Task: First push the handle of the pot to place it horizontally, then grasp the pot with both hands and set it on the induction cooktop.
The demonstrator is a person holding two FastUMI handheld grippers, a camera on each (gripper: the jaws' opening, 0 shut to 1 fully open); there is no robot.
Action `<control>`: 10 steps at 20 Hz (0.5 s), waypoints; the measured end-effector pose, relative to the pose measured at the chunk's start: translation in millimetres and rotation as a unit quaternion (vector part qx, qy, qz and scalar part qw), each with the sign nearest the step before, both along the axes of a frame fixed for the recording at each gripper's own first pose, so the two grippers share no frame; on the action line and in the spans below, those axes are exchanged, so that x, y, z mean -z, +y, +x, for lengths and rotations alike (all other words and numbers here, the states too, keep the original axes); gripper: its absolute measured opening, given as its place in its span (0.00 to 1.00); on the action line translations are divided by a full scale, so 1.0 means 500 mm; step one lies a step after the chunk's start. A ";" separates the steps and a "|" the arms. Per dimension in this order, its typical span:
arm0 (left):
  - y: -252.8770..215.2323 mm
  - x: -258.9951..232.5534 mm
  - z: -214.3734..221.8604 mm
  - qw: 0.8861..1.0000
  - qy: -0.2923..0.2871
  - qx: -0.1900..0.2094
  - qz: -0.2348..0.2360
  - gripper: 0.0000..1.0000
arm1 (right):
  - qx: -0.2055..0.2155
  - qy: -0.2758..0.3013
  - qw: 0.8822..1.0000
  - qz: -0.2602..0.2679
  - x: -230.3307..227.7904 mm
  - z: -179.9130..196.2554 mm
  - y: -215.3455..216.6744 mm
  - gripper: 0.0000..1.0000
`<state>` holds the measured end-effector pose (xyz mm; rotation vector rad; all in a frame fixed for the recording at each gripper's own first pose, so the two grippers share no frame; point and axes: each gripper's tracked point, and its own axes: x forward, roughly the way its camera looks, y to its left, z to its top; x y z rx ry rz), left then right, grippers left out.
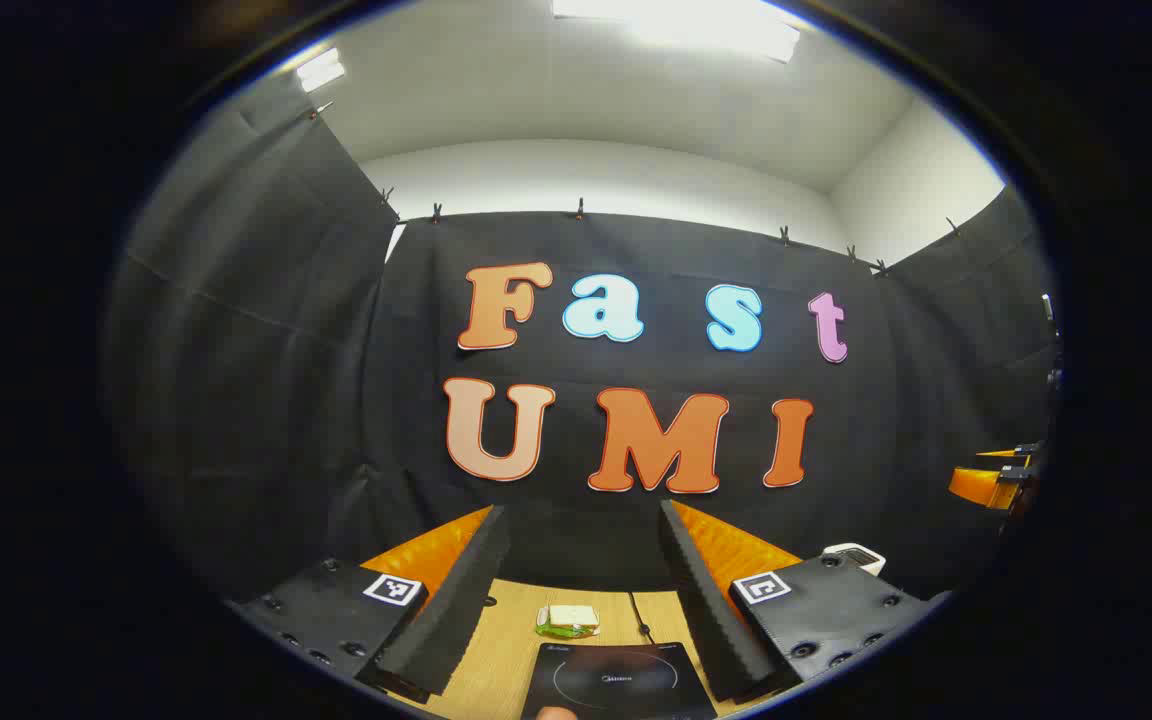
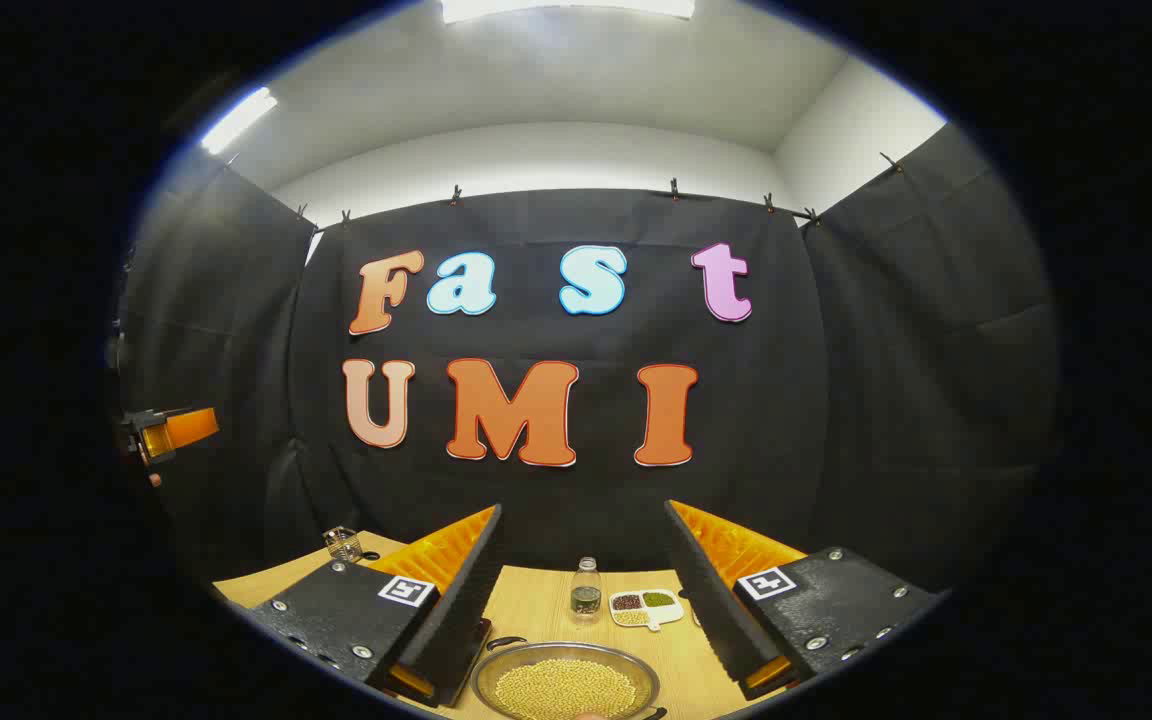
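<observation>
The left gripper (image 1: 576,590) held its fingers (image 1: 446,610) wide apart with nothing between them, raised above the wooden surface (image 1: 501,640). Beyond them lay the black induction cooktop (image 1: 618,680), and past it a small green-and-white packet (image 1: 568,621). The right gripper (image 2: 581,590) also had its fingers (image 2: 711,600) spread wide and empty. Below and between them sat the pot (image 2: 566,682), filled with pale beans, its dark handle (image 2: 504,642) at the left rim. Farther off stood a small bottle (image 2: 585,590), with a divided dish (image 2: 646,606) of beans just beside it.
</observation>
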<state>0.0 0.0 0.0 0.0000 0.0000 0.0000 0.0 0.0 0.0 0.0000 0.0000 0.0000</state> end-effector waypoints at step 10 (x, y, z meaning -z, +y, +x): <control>0.007 0.012 0.001 1.000 0.008 0.001 -0.005 0.98 | 0.000 0.008 1.000 0.001 0.011 0.003 0.000 0.95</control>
